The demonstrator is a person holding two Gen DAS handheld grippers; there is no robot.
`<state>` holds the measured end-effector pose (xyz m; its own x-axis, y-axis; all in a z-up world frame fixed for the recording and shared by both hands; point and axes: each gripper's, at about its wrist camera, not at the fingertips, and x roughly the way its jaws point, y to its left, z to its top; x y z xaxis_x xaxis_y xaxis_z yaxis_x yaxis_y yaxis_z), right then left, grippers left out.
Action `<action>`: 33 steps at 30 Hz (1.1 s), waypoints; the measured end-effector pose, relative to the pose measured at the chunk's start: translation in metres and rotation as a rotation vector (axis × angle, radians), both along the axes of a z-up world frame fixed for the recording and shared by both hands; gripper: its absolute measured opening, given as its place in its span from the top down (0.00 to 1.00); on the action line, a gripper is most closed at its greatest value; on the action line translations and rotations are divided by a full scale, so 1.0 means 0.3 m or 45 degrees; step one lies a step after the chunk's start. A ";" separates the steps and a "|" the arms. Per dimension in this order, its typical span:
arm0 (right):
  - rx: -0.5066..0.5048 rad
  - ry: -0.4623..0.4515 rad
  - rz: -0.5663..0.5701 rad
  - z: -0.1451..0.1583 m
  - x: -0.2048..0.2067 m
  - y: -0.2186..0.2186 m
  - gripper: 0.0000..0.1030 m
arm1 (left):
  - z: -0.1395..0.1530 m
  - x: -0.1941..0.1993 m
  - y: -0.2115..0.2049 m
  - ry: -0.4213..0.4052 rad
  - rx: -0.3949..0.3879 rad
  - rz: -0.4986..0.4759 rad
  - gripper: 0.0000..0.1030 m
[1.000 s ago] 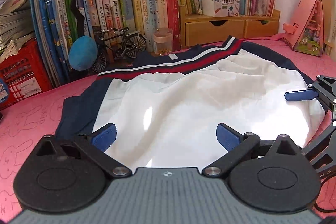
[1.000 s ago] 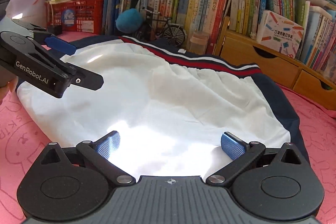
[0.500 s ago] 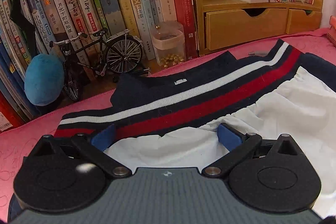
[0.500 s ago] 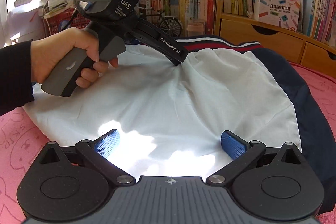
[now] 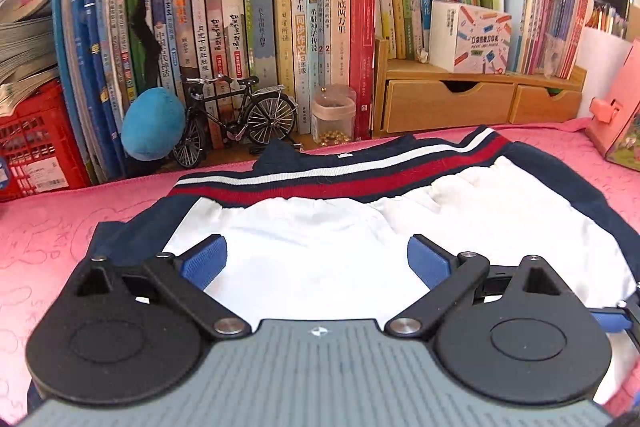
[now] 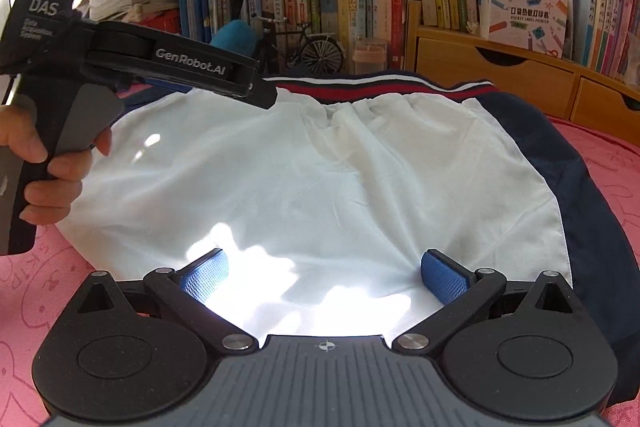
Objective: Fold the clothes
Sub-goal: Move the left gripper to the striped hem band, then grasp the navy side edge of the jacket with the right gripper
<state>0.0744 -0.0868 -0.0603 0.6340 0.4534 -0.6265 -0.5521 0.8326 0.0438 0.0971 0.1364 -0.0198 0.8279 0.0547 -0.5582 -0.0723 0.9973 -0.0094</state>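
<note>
A navy garment with a white lining point(image 5: 320, 227) point(image 6: 320, 179) lies spread on the pink mat, its red, white and navy striped band point(image 5: 332, 179) point(image 6: 380, 87) toward the bookshelf. My left gripper point(image 5: 318, 261) hovers open over the lining, nothing between its blue pads. It also shows in the right wrist view, where a hand point(image 6: 52, 167) holds its body over the garment's left side; its tips are hidden there. My right gripper point(image 6: 324, 277) is open above the lining's near edge. A blue pad of it point(image 5: 604, 319) peeks in at the left view's right edge.
Pink mat point(image 5: 48, 227) surrounds the garment. Behind it stand books point(image 5: 280, 27), a model bicycle point(image 5: 236, 119), a small jar point(image 5: 334, 115), a blue plush ball point(image 5: 154, 123), wooden drawers point(image 5: 448, 103), a red basket point(image 5: 32, 135) and a pink box point(image 5: 620, 123).
My left gripper went forward to the striped band, then pulled back and up over the lining. My right gripper stayed open over the near edge.
</note>
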 end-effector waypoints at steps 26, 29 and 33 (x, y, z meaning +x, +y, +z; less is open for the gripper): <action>0.887 0.201 -0.798 -0.045 -0.090 -0.525 0.00 | -0.125 -0.210 -0.253 0.105 0.090 -0.025 0.00; 0.909 0.240 -0.760 -0.039 -0.071 -0.510 0.00 | -0.129 -0.209 -0.249 0.108 0.077 -0.026 0.00; 0.955 0.321 -0.664 -0.029 -0.076 -0.493 0.00 | -0.135 -0.204 -0.242 0.119 0.046 -0.028 0.00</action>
<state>0.0517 -0.2346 -0.0692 0.7557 0.4914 -0.4328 -0.0199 0.6778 0.7349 0.0360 0.0637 -0.0603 0.7734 0.0582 -0.6312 -0.0490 0.9983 0.0321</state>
